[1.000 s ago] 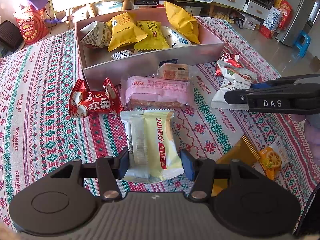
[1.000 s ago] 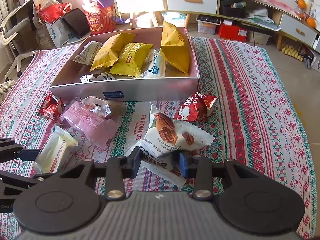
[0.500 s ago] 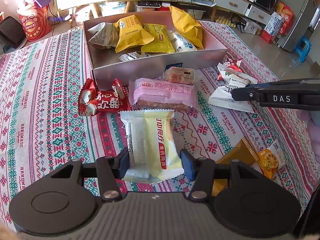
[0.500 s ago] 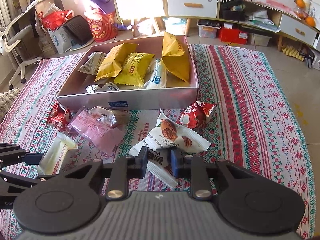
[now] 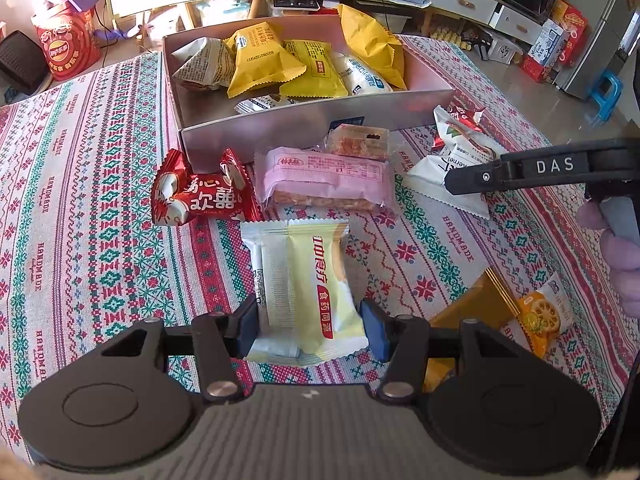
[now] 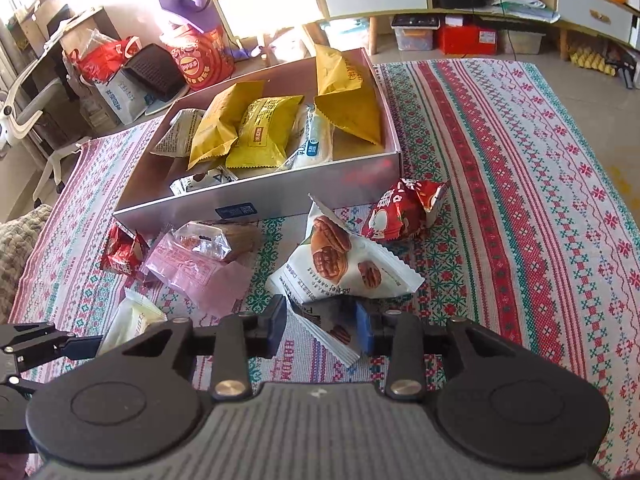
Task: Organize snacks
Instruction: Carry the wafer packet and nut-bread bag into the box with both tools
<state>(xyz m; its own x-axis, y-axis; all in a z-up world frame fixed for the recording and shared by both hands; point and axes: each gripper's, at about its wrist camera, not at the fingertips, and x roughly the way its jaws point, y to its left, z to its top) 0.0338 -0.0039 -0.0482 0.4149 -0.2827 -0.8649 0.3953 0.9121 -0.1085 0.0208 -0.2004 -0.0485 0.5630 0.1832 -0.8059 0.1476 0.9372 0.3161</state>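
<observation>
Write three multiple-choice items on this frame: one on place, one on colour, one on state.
1. Where is the pecan pack?
A. in the box
B. on the cloth, in front of the box
C. on the floor

2. What colour is the pack between the left gripper's fingers?
A. pale yellow and white
B. blue
C. black

3. What state is the box in?
A. closed with a lid
B. open and empty
C. open, with packs inside

Key:
1 B: the pecan pack lies on the cloth, just outside the box's front wall.
2 A: the yellow pack sits between the two pads.
3 C: the box has no lid, and yellow and white packs show inside.
</observation>
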